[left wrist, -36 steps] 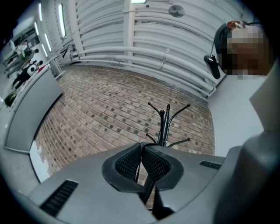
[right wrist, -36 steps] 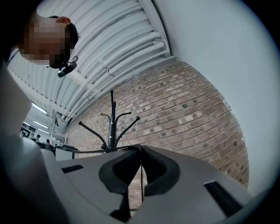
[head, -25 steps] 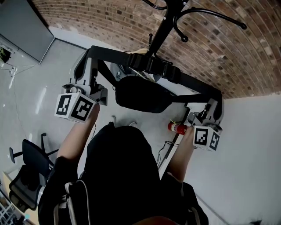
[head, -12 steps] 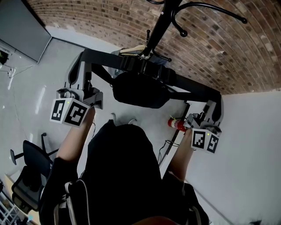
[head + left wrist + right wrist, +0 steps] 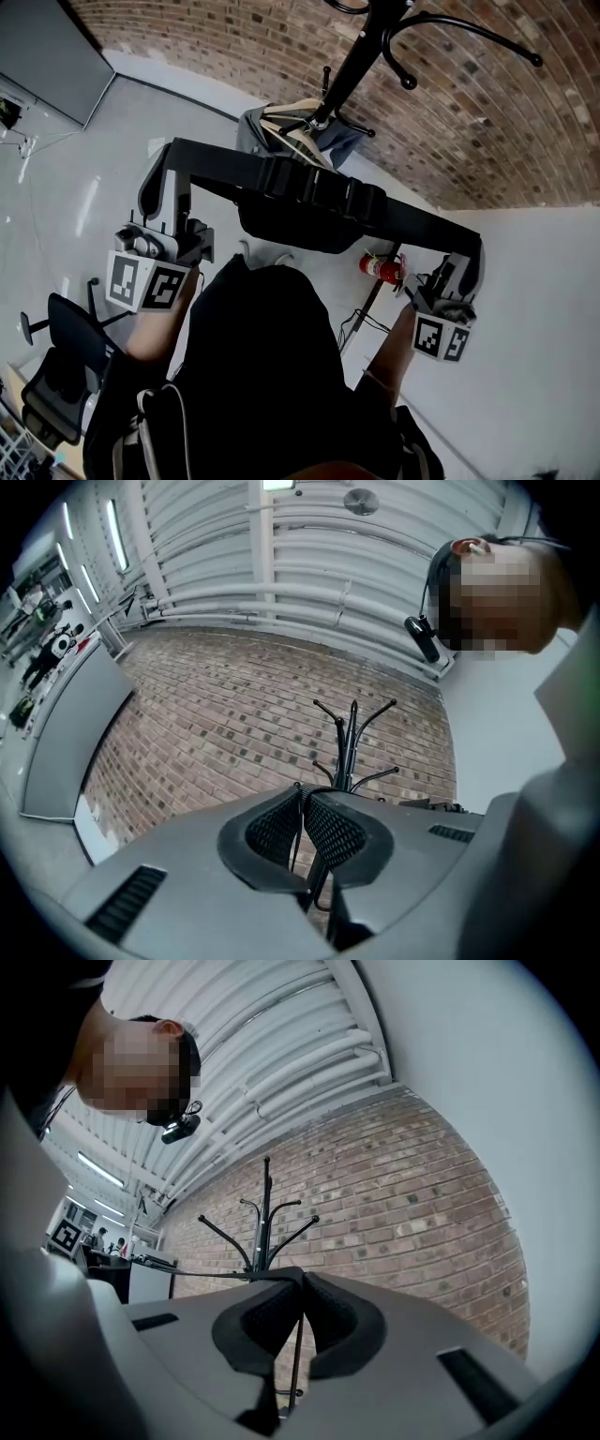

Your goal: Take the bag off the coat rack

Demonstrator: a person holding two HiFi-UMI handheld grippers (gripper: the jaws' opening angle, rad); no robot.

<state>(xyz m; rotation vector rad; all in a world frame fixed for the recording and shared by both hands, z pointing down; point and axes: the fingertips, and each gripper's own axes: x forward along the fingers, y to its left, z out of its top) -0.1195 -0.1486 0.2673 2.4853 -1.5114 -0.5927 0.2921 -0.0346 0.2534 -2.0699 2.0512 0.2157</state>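
Already the bag [image 5: 298,230] hangs free, slung under its strap [image 5: 319,187], which runs taut from one gripper to the other just ahead of the person [image 5: 262,356]. No part of it touches the rack [image 5: 352,66], which stands well apart behind it against the brick wall [image 5: 234,47]. The left gripper [image 5: 302,799] has its jaws pressed together on one end of the strap. The right gripper [image 5: 300,1283] is closed the same way on the other end, so the bag hangs about midway between them. By my reading the lifting-off is done, and the step in hand is drawing the bag clear. The next move calls for keeping both grips firm and the strap level while backing off, minding the rack's hooks [image 5: 408,82], and then finding a spot to set the bag down.
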